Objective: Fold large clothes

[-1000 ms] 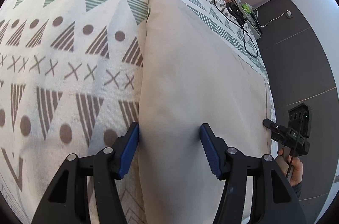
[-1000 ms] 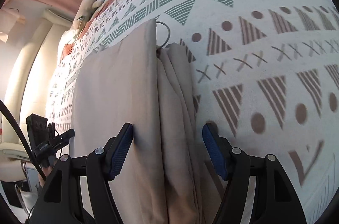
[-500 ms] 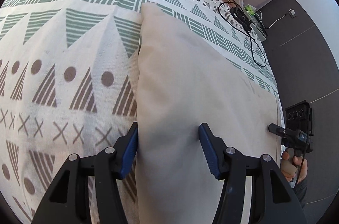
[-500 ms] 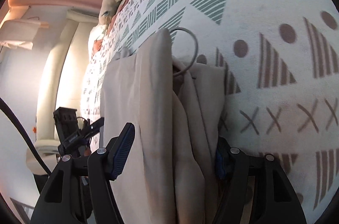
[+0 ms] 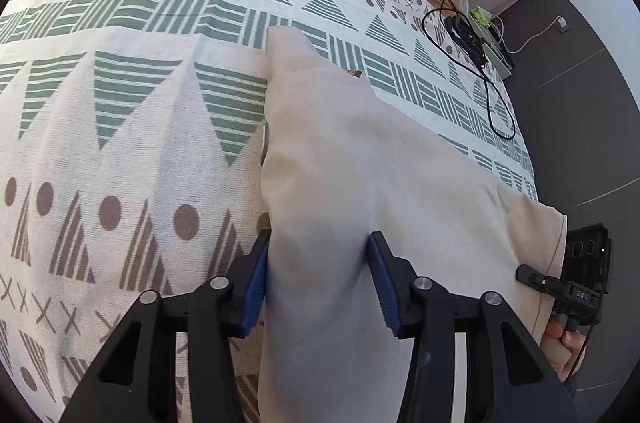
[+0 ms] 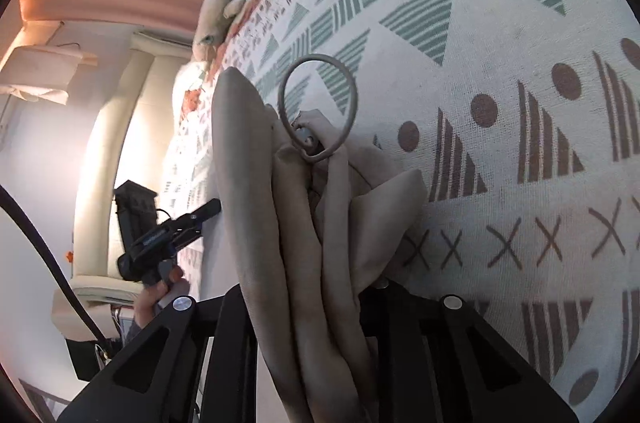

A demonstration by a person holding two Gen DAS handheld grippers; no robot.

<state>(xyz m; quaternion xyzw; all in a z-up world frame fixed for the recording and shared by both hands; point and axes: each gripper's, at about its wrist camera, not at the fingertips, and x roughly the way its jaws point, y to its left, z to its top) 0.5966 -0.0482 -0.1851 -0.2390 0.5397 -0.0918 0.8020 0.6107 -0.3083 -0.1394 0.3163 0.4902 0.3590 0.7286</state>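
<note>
The beige garment (image 5: 360, 191) lies lengthwise on the patterned bedspread (image 5: 120, 127), already folded into a long narrow band, with its drawstring loop (image 6: 316, 107) curling out from the bunched waist end. The step in hand looks like taking hold of both ends for the next fold. The right claw (image 6: 308, 307) is closing on the gathered folds of the waist end, and the thick bundle of cloth fills the gap between its jaws and seems pinched already. The left claw (image 5: 316, 283) sits astride the near left edge of the band at the other end; its jaws are closing too, cloth between them, one blue pad against the fabric's edge, though a firm pinch is not yet plain. In each view the other hand's claw shows at the far side of the garment. Next, I judge, the left must finish its pinch through every layer, then both ends lift together and level, so the band doubles over without its stacked layers sliding apart.
</note>
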